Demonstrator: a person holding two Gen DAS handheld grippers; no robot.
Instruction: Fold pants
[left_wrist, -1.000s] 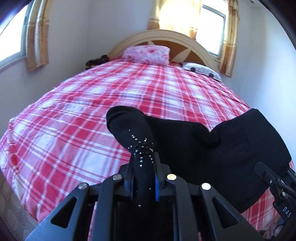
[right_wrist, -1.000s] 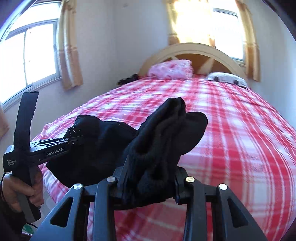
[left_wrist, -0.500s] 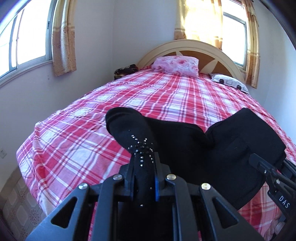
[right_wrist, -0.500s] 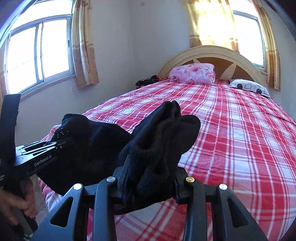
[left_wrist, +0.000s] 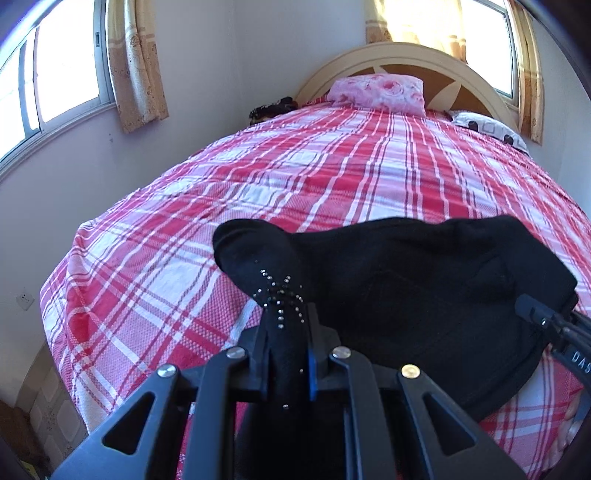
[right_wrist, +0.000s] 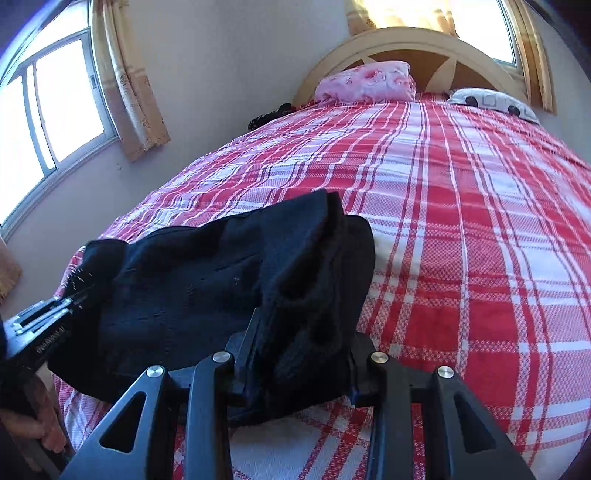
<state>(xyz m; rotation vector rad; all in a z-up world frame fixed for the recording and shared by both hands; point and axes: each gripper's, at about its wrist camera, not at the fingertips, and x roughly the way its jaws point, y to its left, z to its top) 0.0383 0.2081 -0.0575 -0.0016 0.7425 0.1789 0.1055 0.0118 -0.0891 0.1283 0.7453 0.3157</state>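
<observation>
Now both claws pinch the pants (left_wrist: 424, 295): left claw (left_wrist: 286, 332) one end, right claw (right_wrist: 299, 343) the other. Long axis runs 9-to-3 above the bed (left_wrist: 332, 166).

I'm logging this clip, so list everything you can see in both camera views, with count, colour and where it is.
pants: one, black, with small studs at the left-held end, stretched between both grippers over the near end of the bed
bedspread: one, red and white plaid, covering the bed
headboard: one, cream and brown, arched, far end
pink pillow: one, floral pink, against the headboard
white pillow: one, white with dark spots, right of the pink one
dark item: one, black, far left bed corner, too small to identify
curtains: beige, beside the windows
left gripper: black, shut on the pants
right gripper: black, shut on the pants
</observation>
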